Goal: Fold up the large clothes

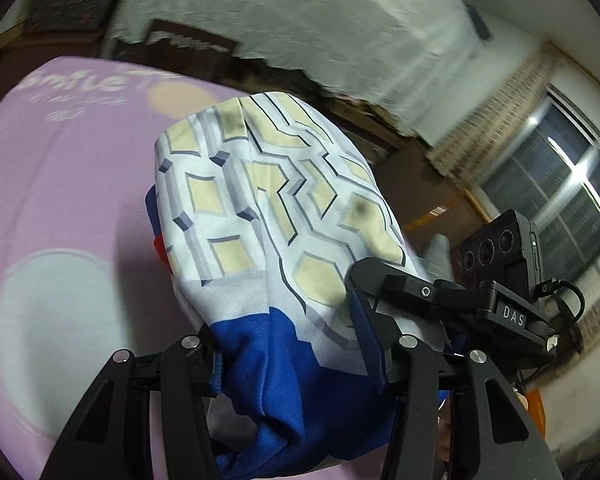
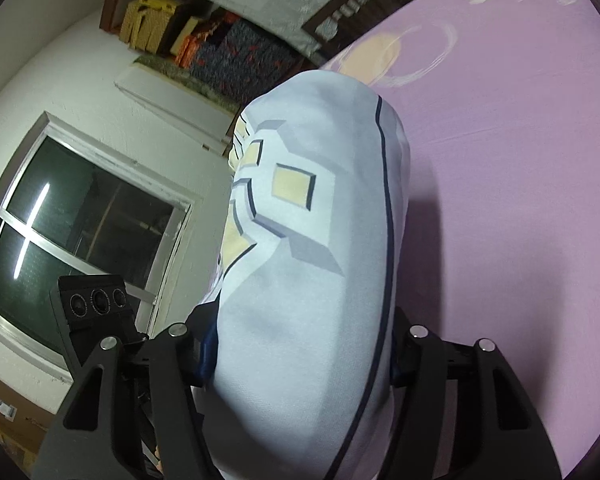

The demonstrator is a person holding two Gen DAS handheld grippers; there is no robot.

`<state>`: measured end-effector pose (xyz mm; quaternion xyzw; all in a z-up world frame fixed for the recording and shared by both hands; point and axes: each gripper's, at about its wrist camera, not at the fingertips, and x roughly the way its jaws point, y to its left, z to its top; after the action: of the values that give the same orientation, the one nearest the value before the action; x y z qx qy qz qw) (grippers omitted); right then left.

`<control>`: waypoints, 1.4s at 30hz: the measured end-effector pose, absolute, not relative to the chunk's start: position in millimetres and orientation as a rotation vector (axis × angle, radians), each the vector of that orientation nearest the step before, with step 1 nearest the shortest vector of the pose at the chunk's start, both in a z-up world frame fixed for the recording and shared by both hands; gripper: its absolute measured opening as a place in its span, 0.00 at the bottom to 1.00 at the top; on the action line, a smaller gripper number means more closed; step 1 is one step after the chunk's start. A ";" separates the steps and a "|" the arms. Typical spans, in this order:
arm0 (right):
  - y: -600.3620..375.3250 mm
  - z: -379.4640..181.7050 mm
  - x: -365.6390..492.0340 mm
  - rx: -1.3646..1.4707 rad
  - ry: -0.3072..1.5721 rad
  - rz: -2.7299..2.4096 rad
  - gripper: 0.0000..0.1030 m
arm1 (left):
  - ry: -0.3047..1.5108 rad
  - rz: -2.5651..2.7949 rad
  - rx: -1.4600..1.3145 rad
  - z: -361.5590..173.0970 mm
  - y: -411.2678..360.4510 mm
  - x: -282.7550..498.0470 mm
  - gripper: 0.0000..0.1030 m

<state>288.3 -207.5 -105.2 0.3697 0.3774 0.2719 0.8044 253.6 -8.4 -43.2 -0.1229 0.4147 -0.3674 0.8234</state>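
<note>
A large garment (image 1: 268, 208), white with a yellow and grey geometric print and a blue band, hangs lifted above a pink bed sheet (image 1: 60, 184). My left gripper (image 1: 296, 344) is shut on its blue part, and cloth drapes over the fingers. The other gripper (image 1: 420, 292) shows at the right of the left wrist view, clamped on the same cloth. In the right wrist view my right gripper (image 2: 300, 344) is shut on the garment (image 2: 312, 240), which covers its fingertips. The pink sheet (image 2: 500, 160) lies below at the right.
A window (image 2: 80, 216) and a white wall lie to the left in the right wrist view. A shelf with boxes and stacked cloth (image 2: 204, 40) stands behind the bed. Another window (image 1: 560, 184) shows at the right of the left wrist view.
</note>
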 end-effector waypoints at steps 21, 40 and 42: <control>-428.3 -161.4 73.2 0.868 0.737 0.112 0.58 | 1.038 -0.963 0.156 -126.5 -267.8 125.6 0.55; -414.7 -108.7 3.7 0.584 0.506 -0.079 0.47 | 0.844 -0.869 0.196 -82.5 -228.5 105.1 0.63; -402.4 -102.8 5.5 0.527 0.499 -0.085 0.40 | 0.864 -0.826 0.263 -95.7 -237.3 106.3 0.63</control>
<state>5.5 -402.4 -102.8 0.2577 0.2441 -0.0417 0.9340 106.3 -237.3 -95.7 0.1232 0.4057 -0.3876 0.8185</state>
